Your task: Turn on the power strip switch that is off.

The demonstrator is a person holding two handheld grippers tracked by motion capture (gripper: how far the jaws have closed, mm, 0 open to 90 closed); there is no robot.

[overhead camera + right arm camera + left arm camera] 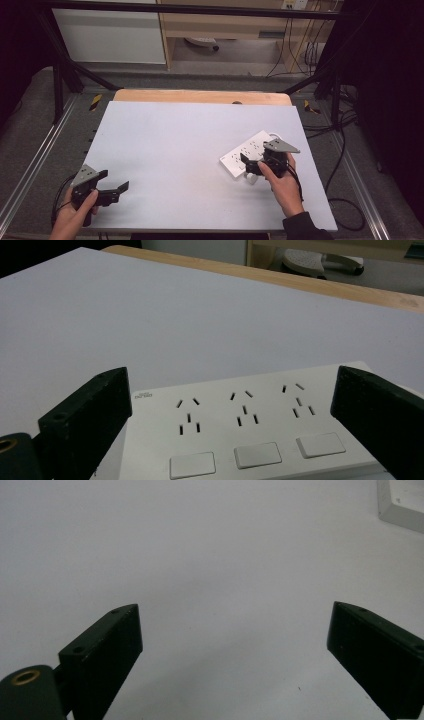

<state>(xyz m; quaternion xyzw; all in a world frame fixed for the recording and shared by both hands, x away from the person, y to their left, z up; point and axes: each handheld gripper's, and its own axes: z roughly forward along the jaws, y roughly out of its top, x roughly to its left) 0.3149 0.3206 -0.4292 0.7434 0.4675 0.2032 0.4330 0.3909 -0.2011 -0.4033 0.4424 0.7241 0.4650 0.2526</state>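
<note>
Right gripper view: my right tool (232,425) is spread wide over the white power strip (245,430), nothing gripped yet.
Strip lies flat on the table (165,150), toward its right side, with 3 sockets and 3 switches facing up. I judge it rigid, light-to-middling and smooth enough to slide, so I'd pinch across its 2 long side walls near the middle, off the switches. My left tool (232,655) hangs released above bare table near the left edge.

Grey table top (165,150) on wooden board (200,96), black frame (200,9) — wooden shelving (225,25), floor cables (350,150)
</note>
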